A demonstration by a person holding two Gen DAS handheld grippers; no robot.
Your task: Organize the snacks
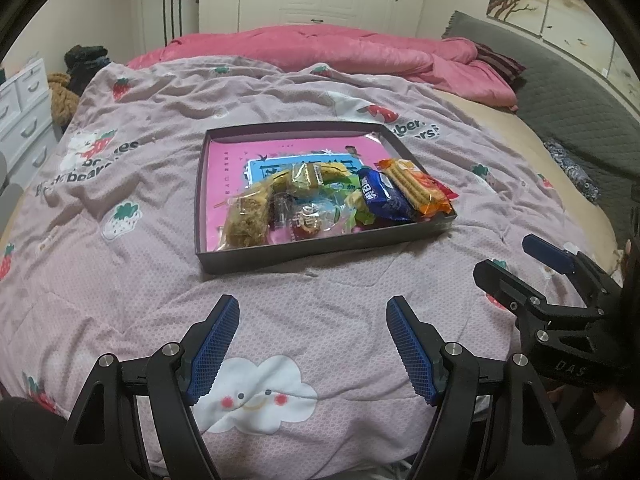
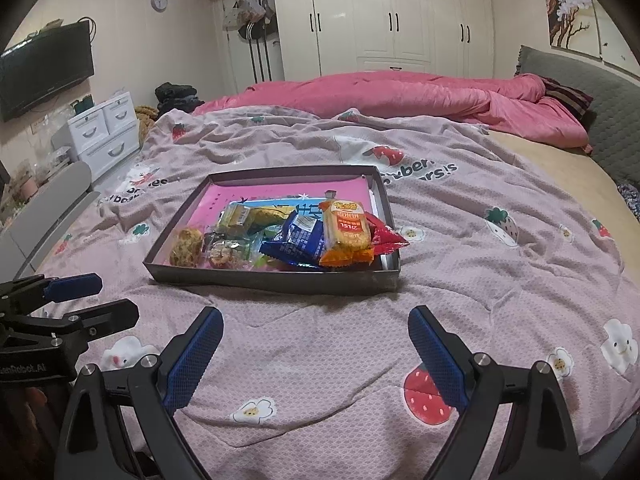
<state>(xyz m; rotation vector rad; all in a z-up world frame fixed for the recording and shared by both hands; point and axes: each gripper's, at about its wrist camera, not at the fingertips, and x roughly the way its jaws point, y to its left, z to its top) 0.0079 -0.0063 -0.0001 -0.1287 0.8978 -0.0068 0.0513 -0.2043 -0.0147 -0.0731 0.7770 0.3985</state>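
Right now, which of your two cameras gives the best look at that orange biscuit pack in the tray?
The right wrist view. There the orange biscuit pack faces the camera, its printed front in plain sight atop the blue packet. In the left wrist view the same pack lies at an angle near the tray's right edge, showing ridged biscuits but no readable front.

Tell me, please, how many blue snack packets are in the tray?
1: the blue packet lies in the tray, near its right end, beside the orange wafer pack. Others may be hidden under the pile.
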